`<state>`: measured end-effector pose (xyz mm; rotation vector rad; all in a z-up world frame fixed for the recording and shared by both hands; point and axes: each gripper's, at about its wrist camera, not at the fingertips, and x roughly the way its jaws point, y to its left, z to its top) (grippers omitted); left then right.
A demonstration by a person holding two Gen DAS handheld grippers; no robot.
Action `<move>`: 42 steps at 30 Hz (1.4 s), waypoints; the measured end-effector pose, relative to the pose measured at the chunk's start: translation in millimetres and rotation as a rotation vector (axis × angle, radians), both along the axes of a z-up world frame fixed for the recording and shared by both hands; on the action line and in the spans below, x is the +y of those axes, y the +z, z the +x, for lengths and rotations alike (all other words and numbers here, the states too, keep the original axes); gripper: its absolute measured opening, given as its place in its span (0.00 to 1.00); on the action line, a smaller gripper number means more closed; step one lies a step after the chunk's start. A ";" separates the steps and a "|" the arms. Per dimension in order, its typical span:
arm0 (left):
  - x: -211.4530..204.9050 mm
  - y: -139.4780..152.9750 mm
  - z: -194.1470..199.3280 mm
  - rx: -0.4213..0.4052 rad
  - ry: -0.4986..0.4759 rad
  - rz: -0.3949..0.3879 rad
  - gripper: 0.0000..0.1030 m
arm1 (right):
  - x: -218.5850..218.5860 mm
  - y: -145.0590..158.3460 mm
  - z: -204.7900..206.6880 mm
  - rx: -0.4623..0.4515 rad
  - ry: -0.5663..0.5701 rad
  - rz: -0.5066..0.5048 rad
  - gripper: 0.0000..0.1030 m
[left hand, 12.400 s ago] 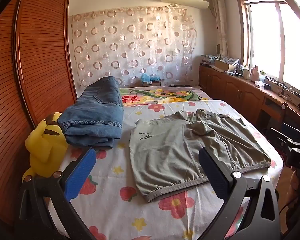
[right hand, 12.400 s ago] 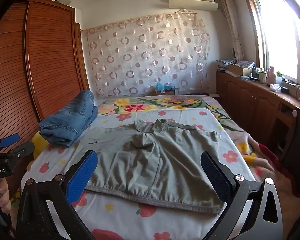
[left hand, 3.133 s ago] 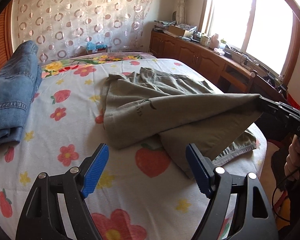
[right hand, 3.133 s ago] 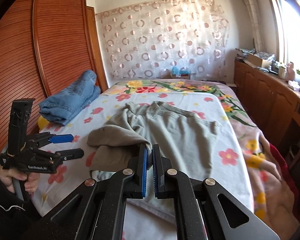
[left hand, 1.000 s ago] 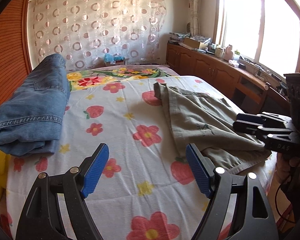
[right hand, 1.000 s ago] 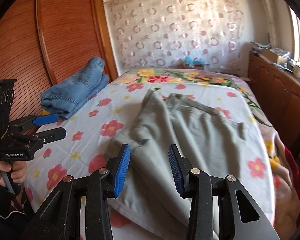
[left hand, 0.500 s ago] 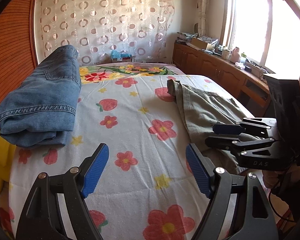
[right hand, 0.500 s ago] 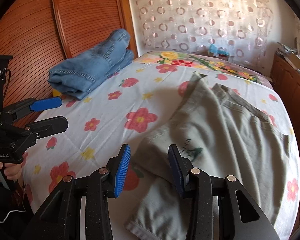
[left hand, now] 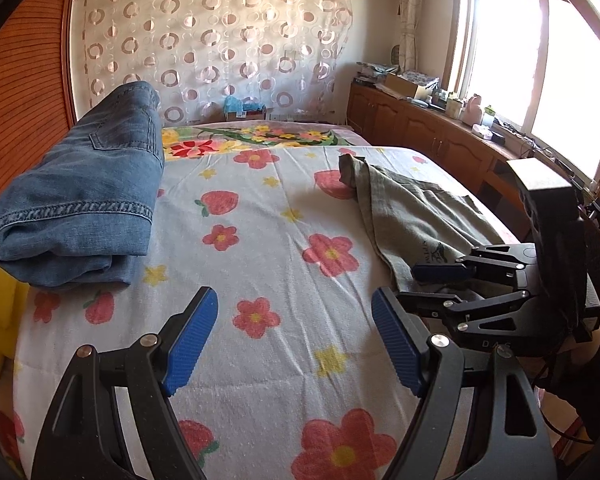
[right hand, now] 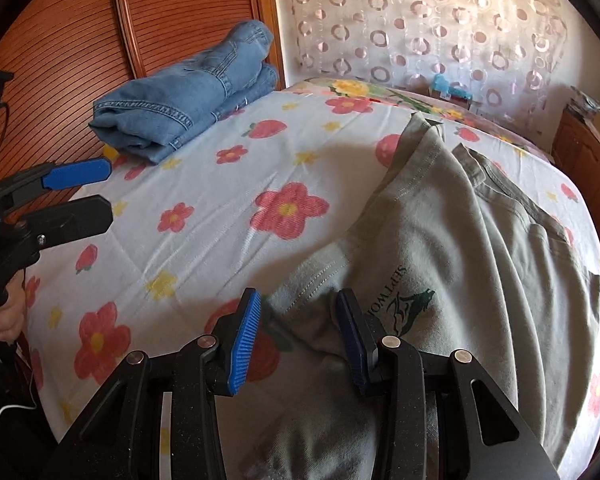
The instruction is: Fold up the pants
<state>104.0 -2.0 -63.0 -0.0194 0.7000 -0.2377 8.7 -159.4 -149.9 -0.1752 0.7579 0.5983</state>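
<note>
Pants [right hand: 480, 248] at bed's [left hand: 260, 280] right edge; right gripper [right hand: 296, 340] fingers half-open above them; left gripper [left hand: 292, 340] fingers wide.

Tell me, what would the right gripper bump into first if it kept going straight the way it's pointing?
Most likely the grey-green pants. The right gripper points down at their folded edge near the printed logo, with the flowered bedsheet just beside. Depth is hard to judge.
</note>
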 end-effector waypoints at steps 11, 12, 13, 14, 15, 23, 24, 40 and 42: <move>-16.5 -2.4 21.3 0.028 -0.029 0.024 0.78 | -21.1 22.7 6.2 -0.042 -0.016 0.051 0.04; -19.2 -3.0 24.0 0.030 -0.036 0.026 0.78 | -27.8 27.8 5.4 -0.057 -0.024 0.063 0.04; -21.6 -4.0 27.0 0.036 -0.043 0.024 0.78 | -36.3 33.9 5.7 -0.072 -0.036 0.078 0.04; -24.8 -4.5 31.7 0.043 -0.049 0.022 0.78 | -43.6 38.2 6.8 -0.082 -0.048 0.088 0.04; -28.7 -4.9 36.4 0.050 -0.056 0.019 0.78 | -51.0 41.9 8.4 -0.090 -0.058 0.097 0.04; -62.5 -1.6 60.2 0.062 -0.115 0.049 0.78 | -101.5 45.4 30.8 -0.130 -0.172 0.090 0.04; -66.6 -1.4 62.8 0.065 -0.122 0.051 0.78 | -106.3 44.0 34.5 -0.129 -0.185 0.091 0.04; -101.1 -17.0 78.8 0.126 -0.179 0.085 0.78 | -134.6 28.3 79.3 -0.043 -0.325 0.141 0.33; -103.3 -19.3 79.8 0.136 -0.183 0.084 0.78 | -130.4 26.0 80.2 -0.033 -0.317 0.142 0.36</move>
